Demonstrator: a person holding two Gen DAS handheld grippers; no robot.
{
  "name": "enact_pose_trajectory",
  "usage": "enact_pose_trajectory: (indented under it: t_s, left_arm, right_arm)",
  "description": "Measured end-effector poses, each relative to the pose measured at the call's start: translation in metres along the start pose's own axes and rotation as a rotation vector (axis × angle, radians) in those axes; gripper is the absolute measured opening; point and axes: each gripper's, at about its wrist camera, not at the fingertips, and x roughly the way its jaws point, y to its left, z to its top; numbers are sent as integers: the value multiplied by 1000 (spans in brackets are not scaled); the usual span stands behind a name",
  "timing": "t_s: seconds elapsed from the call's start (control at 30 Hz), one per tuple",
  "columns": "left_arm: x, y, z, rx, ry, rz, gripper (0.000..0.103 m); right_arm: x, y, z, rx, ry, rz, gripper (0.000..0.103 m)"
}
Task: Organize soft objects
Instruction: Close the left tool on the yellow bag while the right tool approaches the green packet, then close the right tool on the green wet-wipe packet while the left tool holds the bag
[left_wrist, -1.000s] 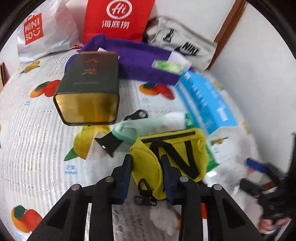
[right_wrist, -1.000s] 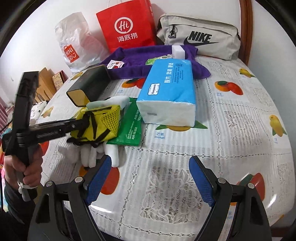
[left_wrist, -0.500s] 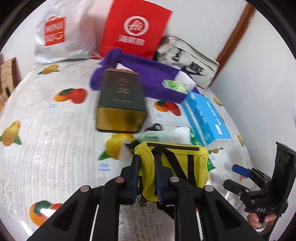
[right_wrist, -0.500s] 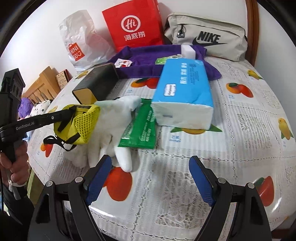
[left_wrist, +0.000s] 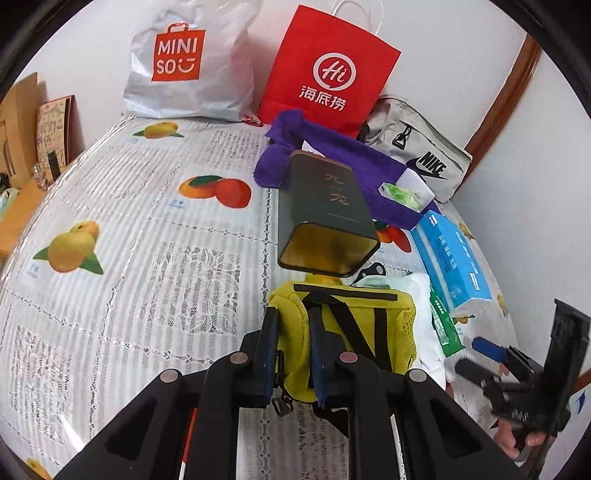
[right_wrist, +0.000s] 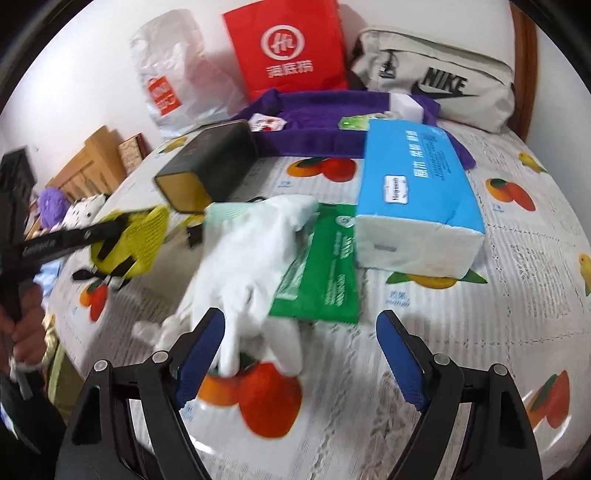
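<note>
A yellow mesh pouch (left_wrist: 354, 325) with black straps hangs off the table, its left edge pinched by my left gripper (left_wrist: 293, 332), which is shut on it. The right wrist view shows the same pouch (right_wrist: 136, 243) at the left, held up beside the table's edge. A white glove (right_wrist: 251, 258) lies on the tablecloth, partly over a green packet (right_wrist: 325, 273). My right gripper (right_wrist: 301, 336) stands open just in front of the glove, with the left fingertip (right_wrist: 207, 328) over the glove's fingers. A blue tissue pack (right_wrist: 413, 192) lies to the right, a purple towel (right_wrist: 314, 125) behind.
A dark tin box (left_wrist: 325, 214) lies on its side mid-table. At the back stand a white shopping bag (left_wrist: 184, 66), a red paper bag (left_wrist: 328, 70) and a grey Nike bag (left_wrist: 417, 155). The fruit-print tablecloth (left_wrist: 129, 258) stretches left; wooden furniture (right_wrist: 88, 162) stands beyond the table's left edge.
My left gripper closed tighter on the yellow pouch, lifted it off the glove and carried it leftward. The right gripper came forward to the uncovered white glove, jaws staying wide.
</note>
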Motion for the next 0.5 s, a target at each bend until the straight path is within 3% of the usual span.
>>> enact_pose_trajectory:
  t_s: [0.3, 0.33, 0.4, 0.47, 0.5]
  left_arm:
    - [11, -2, -4, 3, 31, -27, 15]
    - [13, -3, -5, 6, 34, -34, 15]
    - [15, -7, -6, 14, 40, -38, 15]
    - [20, -10, -8, 21, 53, -33, 15]
    - [22, -10, -9, 21, 59, -29, 15]
  right_arm:
    - [31, -17, 16, 109, 19, -34, 79]
    - [31, -14, 17, 101, 0, -43, 75]
    - [34, -10, 18, 76, -1, -33, 50]
    - [35, -5, 20, 27, 0, -34, 39]
    - [33, -3, 20, 11, 0, -35, 38]
